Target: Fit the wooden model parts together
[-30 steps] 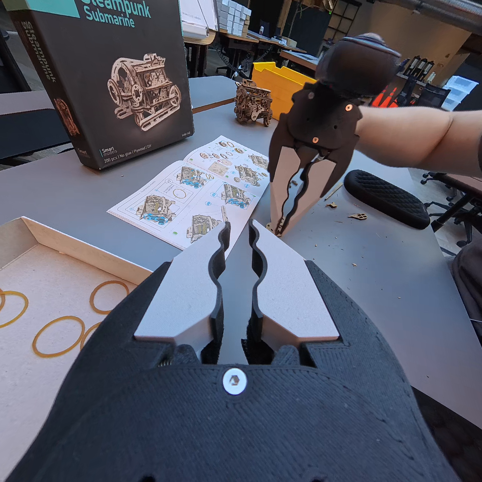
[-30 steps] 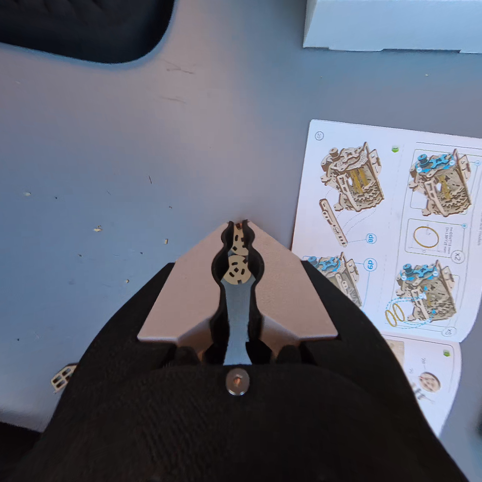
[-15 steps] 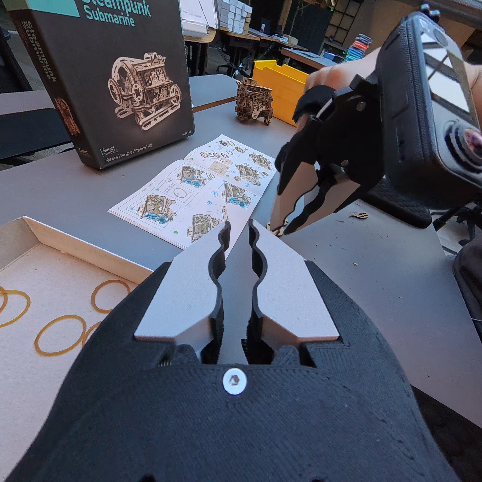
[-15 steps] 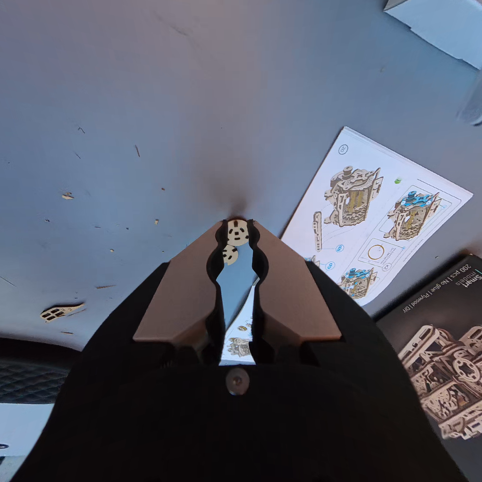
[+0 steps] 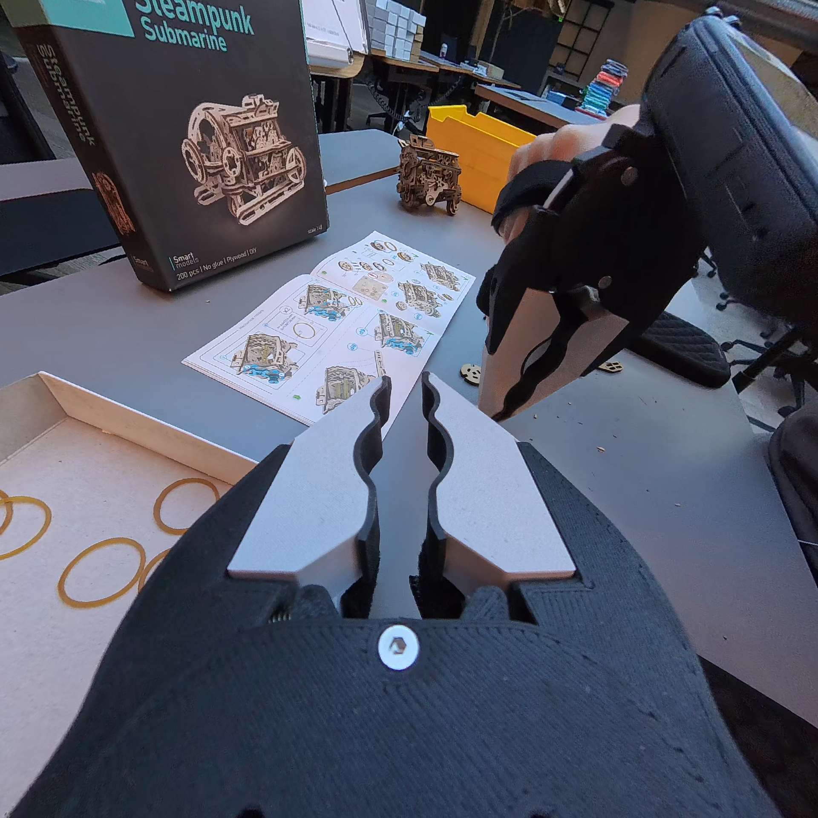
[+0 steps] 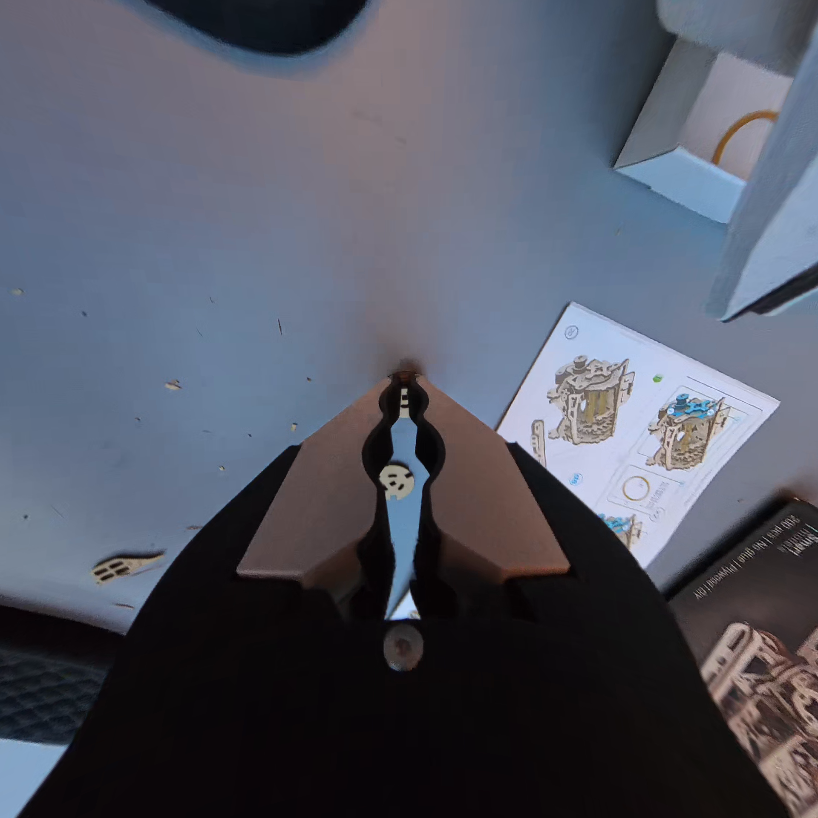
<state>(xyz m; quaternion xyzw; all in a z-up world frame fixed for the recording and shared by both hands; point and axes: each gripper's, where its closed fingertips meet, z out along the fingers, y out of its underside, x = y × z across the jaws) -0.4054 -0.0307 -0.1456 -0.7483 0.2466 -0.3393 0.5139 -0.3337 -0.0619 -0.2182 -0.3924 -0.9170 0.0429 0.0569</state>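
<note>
My right gripper is shut on a small slotted wooden disc, gripped at the fingertips just above the grey table. A second wooden disc lies flat on the table beneath the fingers; it also shows in the left wrist view. My left gripper is open and empty, hovering over the table near the manual's edge. The right gripper shows just right of its tips, pointing down. The assembled wooden model stands at the back.
An open instruction manual lies ahead, with the dark kit box behind it. A cardboard tray with several rubber bands is at the left. A yellow bin, a black pad and a loose slotted wooden piece are at the right. The grippers' ends are close to 11 cm from one another.
The right gripper tilted and swung towards the left gripper, closing on one disc; the other disc stays flat on the table. The left gripper has not moved.
</note>
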